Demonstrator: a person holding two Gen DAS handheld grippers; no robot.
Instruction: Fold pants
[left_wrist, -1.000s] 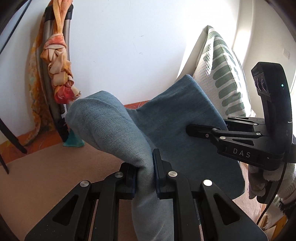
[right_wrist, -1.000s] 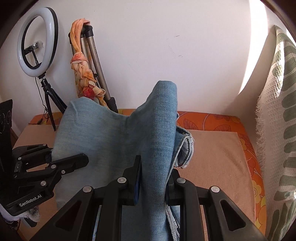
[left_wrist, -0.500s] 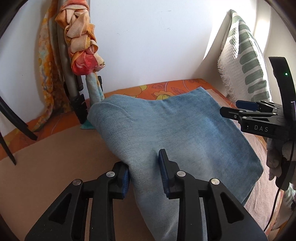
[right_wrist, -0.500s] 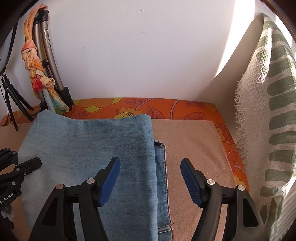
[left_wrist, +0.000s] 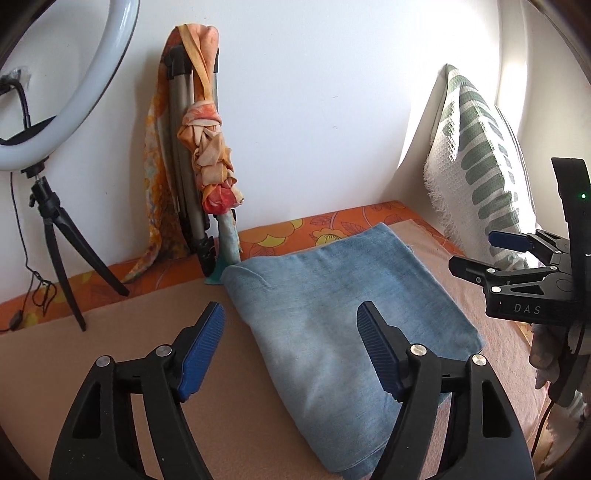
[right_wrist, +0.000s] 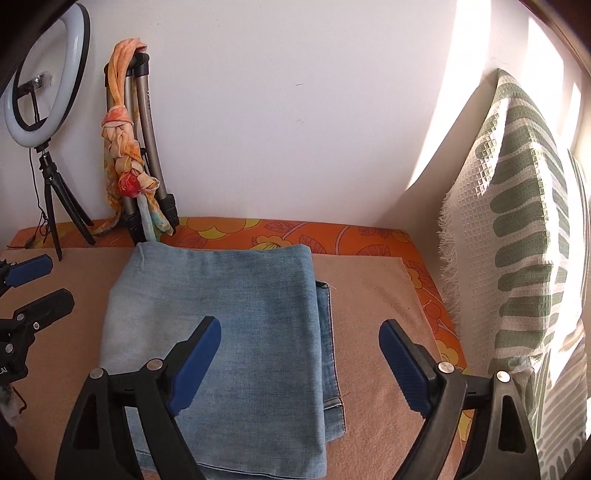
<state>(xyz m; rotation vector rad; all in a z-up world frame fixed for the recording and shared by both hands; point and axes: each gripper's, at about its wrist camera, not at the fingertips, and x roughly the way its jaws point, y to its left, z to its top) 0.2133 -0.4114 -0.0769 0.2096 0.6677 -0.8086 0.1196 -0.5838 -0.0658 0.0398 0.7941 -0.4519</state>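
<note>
Pants (right_wrist: 221, 332) lie folded in a flat stack on the tan bed cover (right_wrist: 369, 295), near the far wall. Your left hand-held gripper (left_wrist: 288, 347) and right hand-held gripper (right_wrist: 299, 362) hover above it, jaws opening wide, nothing between the pads. Fold looks finished; next, square the offset right edge or withdraw.

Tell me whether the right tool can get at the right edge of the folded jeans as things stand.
Probably yes. The right tool, its jaws opening and empty, hangs just above the folded jeans, whose right edge lies bare on the tan cloth. The pillow stands well aside.
</note>
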